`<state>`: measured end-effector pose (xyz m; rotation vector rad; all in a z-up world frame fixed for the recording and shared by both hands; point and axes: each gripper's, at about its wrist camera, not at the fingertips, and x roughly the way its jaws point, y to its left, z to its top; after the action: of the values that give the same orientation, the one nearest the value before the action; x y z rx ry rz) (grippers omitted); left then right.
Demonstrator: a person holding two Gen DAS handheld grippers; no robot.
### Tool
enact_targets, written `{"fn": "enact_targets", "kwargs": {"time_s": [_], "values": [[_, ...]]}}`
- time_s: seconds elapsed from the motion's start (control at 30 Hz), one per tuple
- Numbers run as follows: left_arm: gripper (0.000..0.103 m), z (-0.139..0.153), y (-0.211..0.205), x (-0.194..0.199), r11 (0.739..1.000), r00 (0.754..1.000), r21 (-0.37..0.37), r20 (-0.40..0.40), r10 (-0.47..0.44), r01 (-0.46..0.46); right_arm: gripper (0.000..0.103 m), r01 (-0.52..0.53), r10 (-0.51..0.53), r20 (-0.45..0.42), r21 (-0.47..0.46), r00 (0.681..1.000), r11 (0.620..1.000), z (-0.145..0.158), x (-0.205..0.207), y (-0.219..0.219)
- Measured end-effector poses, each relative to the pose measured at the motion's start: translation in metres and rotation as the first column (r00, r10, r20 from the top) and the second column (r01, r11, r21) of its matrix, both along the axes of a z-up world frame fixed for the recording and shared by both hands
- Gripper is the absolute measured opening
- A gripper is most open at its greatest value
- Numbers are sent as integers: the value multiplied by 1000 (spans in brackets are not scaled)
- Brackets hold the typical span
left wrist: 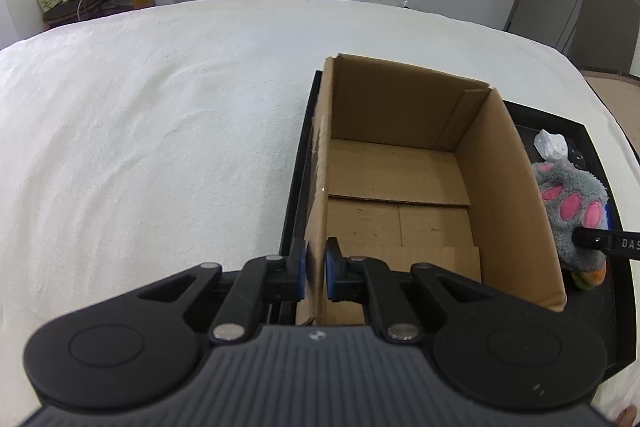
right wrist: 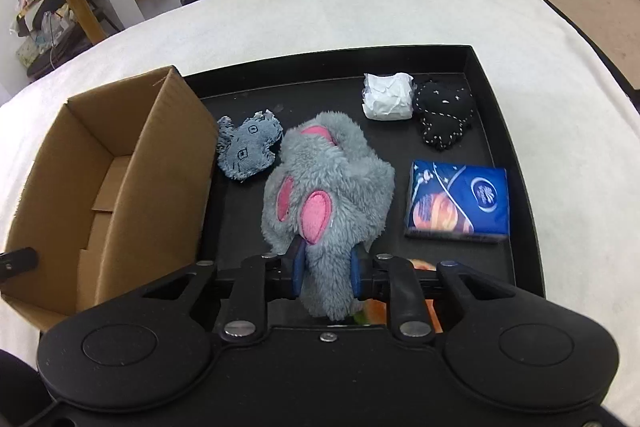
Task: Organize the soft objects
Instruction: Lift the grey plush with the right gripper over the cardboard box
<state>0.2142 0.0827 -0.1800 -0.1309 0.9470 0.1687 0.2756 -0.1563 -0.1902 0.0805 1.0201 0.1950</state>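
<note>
Left gripper [left wrist: 316, 273] jaws clamped on cardboard box [left wrist: 404, 163] wall; right gripper [right wrist: 326, 273] jaws clamped on grey plush [right wrist: 332, 183]; "DAS" legible.

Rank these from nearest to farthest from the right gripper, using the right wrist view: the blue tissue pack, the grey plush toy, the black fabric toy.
1. Grey plush toy, clamped in the right gripper.
2. Blue tissue pack, to the right on the tray.
3. Black fabric toy, far right corner.

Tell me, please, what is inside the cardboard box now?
The cardboard box holds no soft object: only its bare bottom flaps show. The near corner under the left gripper, clamped on the box's wall, stays hidden.
</note>
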Motion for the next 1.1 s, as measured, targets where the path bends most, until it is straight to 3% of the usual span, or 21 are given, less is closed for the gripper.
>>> {"fn": "enact_targets", "kwargs": {"time_s": [0.6, 0.87, 1.1], "values": [[11, 13, -3, -16, 999, 999, -13, 15, -44, 44, 19, 57, -69, 113, 104, 991, 993, 45, -46, -26], [11, 14, -3, -17, 999, 999, 16, 25, -46, 46, 19, 47, -66, 159, 123, 985, 991, 63, -62, -26], [11, 15, 2, -19, 999, 999, -4, 38, -36, 36, 19, 20, -47, 210, 129, 976, 991, 86, -65, -19]]}}
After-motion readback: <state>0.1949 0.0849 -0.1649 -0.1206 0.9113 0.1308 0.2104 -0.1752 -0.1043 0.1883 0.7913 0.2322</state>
